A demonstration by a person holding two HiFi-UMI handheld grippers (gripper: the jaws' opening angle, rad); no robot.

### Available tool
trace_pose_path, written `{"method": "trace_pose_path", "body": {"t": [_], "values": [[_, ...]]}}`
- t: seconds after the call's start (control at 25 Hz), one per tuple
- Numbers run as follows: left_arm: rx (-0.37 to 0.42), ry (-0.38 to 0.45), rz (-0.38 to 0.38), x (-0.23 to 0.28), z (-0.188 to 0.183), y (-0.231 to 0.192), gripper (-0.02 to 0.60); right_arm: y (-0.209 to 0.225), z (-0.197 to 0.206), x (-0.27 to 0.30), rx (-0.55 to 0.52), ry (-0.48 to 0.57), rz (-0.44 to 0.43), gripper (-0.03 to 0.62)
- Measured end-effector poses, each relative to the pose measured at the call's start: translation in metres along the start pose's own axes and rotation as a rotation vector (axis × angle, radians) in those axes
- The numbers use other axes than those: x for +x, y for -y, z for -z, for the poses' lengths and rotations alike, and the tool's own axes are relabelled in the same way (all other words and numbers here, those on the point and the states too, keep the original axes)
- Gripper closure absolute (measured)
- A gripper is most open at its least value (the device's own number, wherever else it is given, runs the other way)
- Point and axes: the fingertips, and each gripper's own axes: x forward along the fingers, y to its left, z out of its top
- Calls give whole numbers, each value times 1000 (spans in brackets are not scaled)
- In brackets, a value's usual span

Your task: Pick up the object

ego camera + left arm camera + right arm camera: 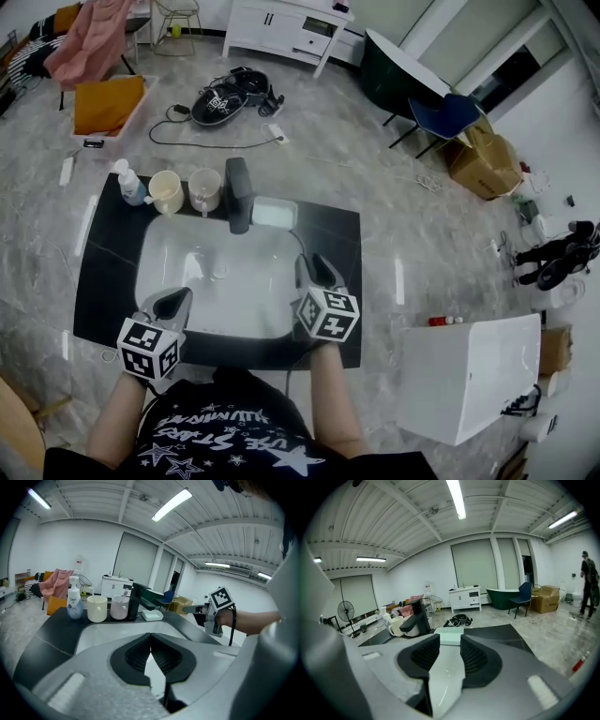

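Over the near rim of the white oval sink basin [169, 281], both tools hover with nothing gripped, so the pick-up looks not yet begun; this reads as the approach step. The left hand-held gripper [173, 300] has its ribbed black pads pressed together at the tips, with only the basin showing past them. The right hand-held gripper [317, 267] is spread a modest way, and nothing stands between its pads. Its own view lines that gap up with a pale green rectangular dish [451, 633] lying well ahead on the black stone worktop [112, 281].

That dish sits just beside the black block-shaped faucet [239, 192], on its right at the far edge of the basin. Since the task names no particular thing, the dish is only the likeliest target, judged from where the right tool points. Left of the faucet stand a pinkish-white mug [204, 189], a cream ceramic mug [166, 190] and a clear pump bottle with a blue label [129, 183], all in a row.

The next move likely calls for carrying the right tool forward across the basin. It may need to open wider to span the dish, while keeping clear of the faucet.
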Motion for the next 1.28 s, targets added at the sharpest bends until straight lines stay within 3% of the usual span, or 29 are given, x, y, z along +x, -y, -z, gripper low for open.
{"method": "trace_pose_path", "body": {"t": [0.24,0.52,0.96,1.28], "values": [[-19,2,-38,31,-26,-9,572,26,-22,46,6,-29,-4,451],[-38,0,-73,57,-40,-24,572,32,-22,101,-2,-97,-27,451],[-81,-33,-126,71,-32,-43,572,39,10,156,-11,-245,7,453],[-107,-54,-139,71,-19,-49,572,41,28,177,-43,-313,53,505]]}}
